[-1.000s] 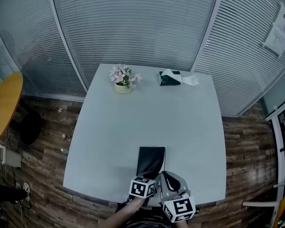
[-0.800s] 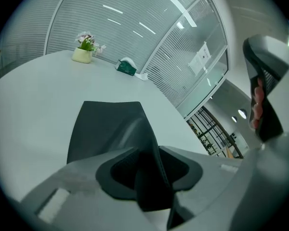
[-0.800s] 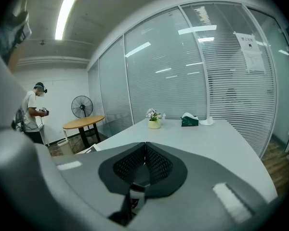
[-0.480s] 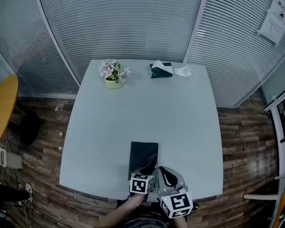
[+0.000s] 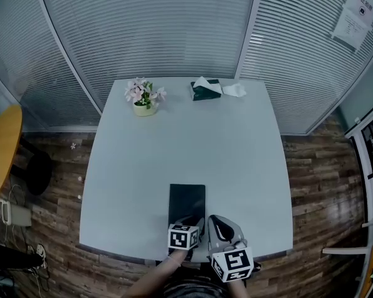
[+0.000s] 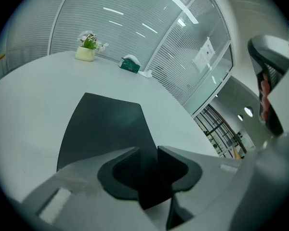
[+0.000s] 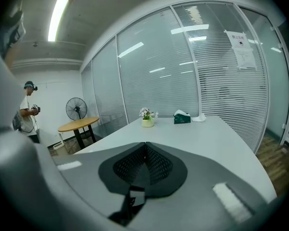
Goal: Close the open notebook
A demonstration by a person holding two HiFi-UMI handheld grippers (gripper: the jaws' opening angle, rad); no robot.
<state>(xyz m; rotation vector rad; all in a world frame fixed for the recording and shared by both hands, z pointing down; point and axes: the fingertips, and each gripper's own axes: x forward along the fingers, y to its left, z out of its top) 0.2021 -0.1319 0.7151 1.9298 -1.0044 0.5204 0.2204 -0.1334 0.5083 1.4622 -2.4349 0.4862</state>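
Left gripper (image 5: 189, 221) has sunk lower over the near end of the flat black rectangular notebook (image 5: 186, 200), whose cover now lies shut. Its jaws have just been closing a little and stand slightly apart, with the notebook's near edge showing in the gap and nothing pinched. The notebook lies at the middle of the near edge of the pale grey table (image 5: 236, 166). Right gripper (image 5: 219, 223) is just beside the left one, jaws pressed together and empty.

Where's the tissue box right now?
In the head view the tissue box sits near the far edge of the table, right of the flower pot, a loose white tissue at its right.
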